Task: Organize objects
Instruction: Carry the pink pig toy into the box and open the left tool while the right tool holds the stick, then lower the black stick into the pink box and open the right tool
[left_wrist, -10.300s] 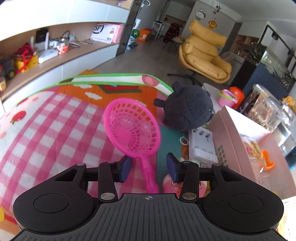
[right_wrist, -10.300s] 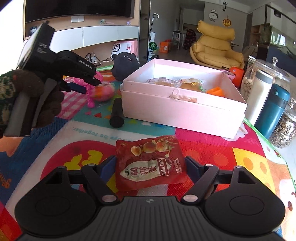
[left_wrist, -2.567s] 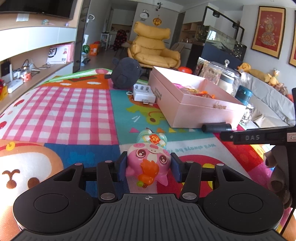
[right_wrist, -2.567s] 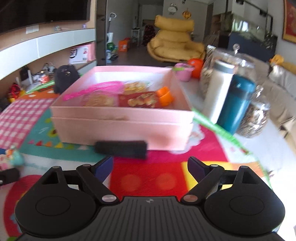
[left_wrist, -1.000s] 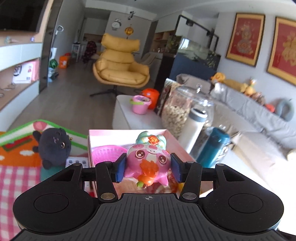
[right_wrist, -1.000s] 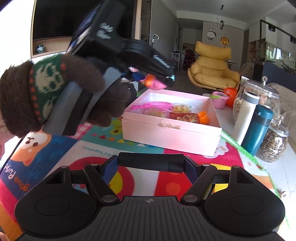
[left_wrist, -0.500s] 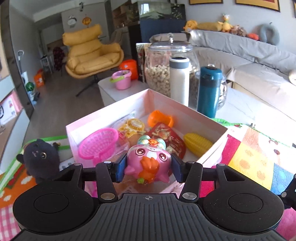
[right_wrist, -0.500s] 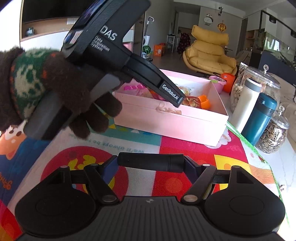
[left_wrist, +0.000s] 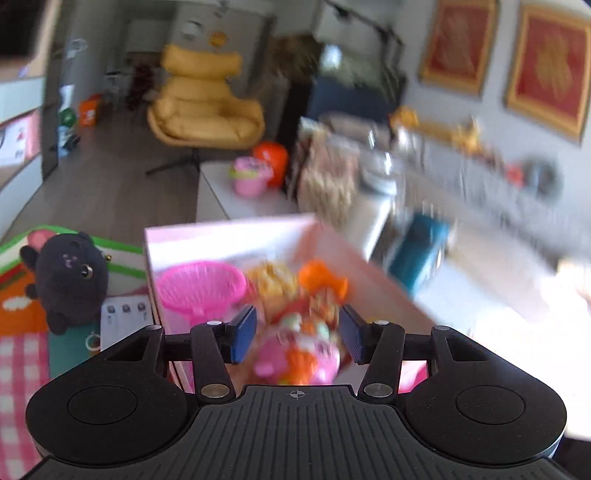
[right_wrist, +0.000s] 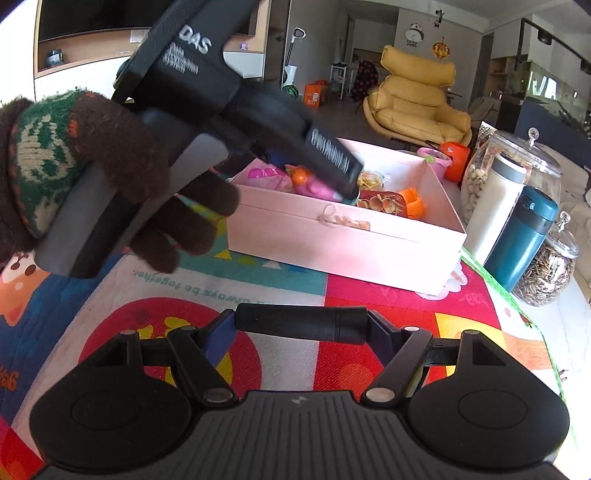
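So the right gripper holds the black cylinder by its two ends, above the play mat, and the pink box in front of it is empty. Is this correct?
Not quite. The pink box is not empty: the right wrist view shows an orange cup, a red snack packet and other items in it. The rest is right: the right gripper holds the black cylinder by its two ends, above the play mat.
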